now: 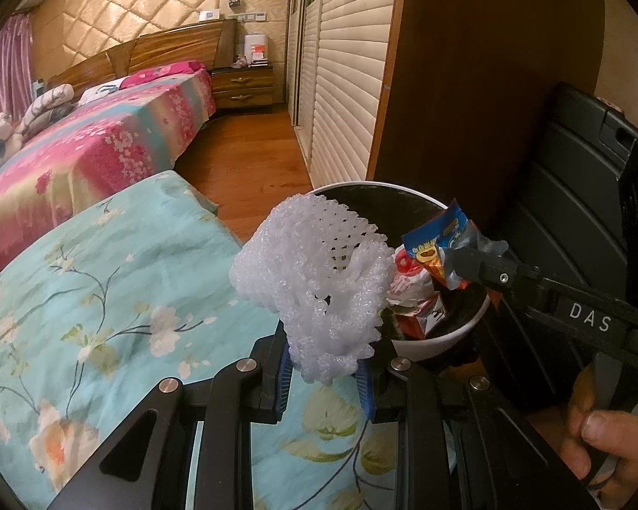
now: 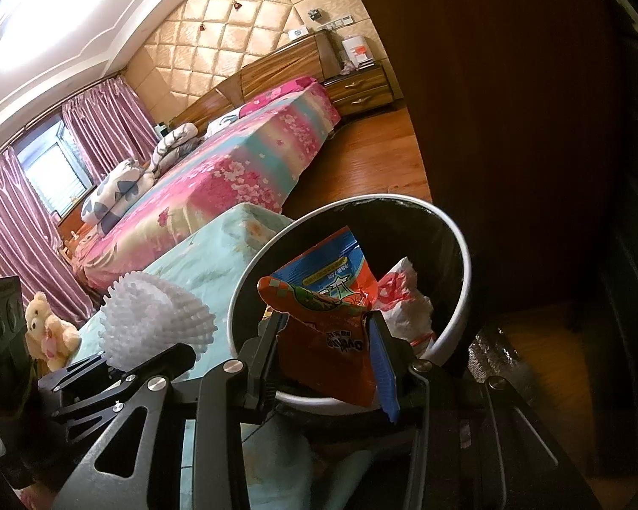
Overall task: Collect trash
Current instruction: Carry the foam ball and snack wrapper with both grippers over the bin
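Observation:
My left gripper is shut on a white foam fruit net, held up just left of the white-rimmed trash bin. The net also shows in the right wrist view, above the left gripper's black linkage. My right gripper is shut on an orange and blue snack wrapper, held over the bin's near rim. In the left wrist view that wrapper hangs from the right gripper above the bin. Inside the bin lie a white plastic bag with red print and a small red carton.
A light blue floral cloth covers the surface beside the bin. A bed with a pink floral cover stands behind, then wooden floor. A dark wooden panel rises right of the bin. A teddy bear sits at the left.

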A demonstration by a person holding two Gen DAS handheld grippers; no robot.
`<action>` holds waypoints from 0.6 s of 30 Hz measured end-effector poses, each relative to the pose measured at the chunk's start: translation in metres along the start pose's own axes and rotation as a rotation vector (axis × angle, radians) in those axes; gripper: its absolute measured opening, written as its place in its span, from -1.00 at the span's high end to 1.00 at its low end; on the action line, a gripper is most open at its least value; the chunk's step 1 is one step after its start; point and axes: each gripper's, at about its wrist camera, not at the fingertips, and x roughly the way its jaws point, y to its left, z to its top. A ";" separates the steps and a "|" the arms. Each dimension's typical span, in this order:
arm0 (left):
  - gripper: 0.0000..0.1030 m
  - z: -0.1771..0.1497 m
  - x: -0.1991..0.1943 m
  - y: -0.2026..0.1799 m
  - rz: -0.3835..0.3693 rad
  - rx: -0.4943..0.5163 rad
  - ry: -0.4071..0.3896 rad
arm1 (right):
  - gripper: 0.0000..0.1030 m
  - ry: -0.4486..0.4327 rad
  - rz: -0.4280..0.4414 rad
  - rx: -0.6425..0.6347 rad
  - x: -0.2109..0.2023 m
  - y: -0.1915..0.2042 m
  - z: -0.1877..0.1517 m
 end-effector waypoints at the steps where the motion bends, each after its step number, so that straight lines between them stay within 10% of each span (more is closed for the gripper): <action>1: 0.54 0.001 0.001 -0.001 0.000 0.001 0.001 | 0.26 0.001 -0.002 0.000 0.001 0.000 0.000; 18: 0.54 0.014 0.015 -0.015 0.002 0.035 0.006 | 0.26 0.014 -0.020 0.014 0.001 -0.007 0.010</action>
